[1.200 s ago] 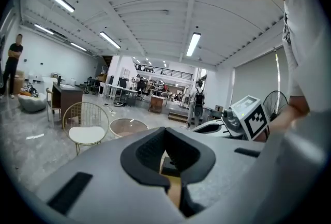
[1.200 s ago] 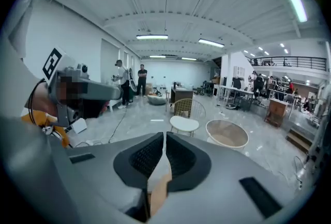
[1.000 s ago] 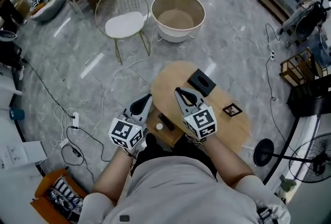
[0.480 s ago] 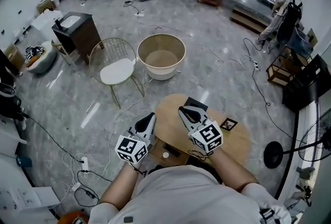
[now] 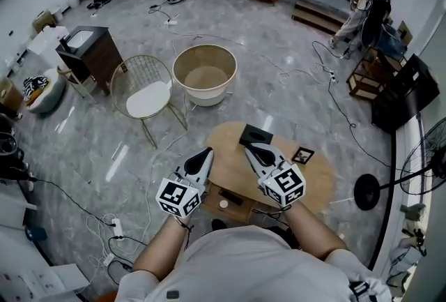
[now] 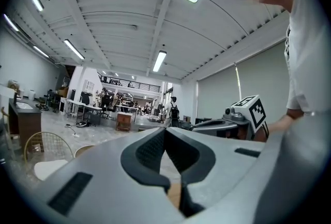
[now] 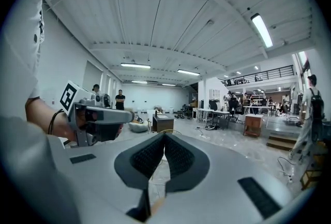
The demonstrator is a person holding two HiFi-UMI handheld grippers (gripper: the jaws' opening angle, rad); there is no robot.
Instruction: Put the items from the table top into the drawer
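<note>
While both grippers hover over the near edge of the round wooden table [image 5: 317, 185], left gripper [image 5: 205, 153] jaws are pressed together with nothing between them; right gripper [image 5: 252, 148] jaws likewise closed, empty. Black box [image 5: 256, 134] sits just past the right jaw tips, small black frame [image 5: 302, 154] off to their right, open drawer [image 5: 237, 210] below and behind both jaw pairs.

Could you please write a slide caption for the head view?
Left gripper and right gripper, both shut, held by a wooden table with its drawer open.
</note>
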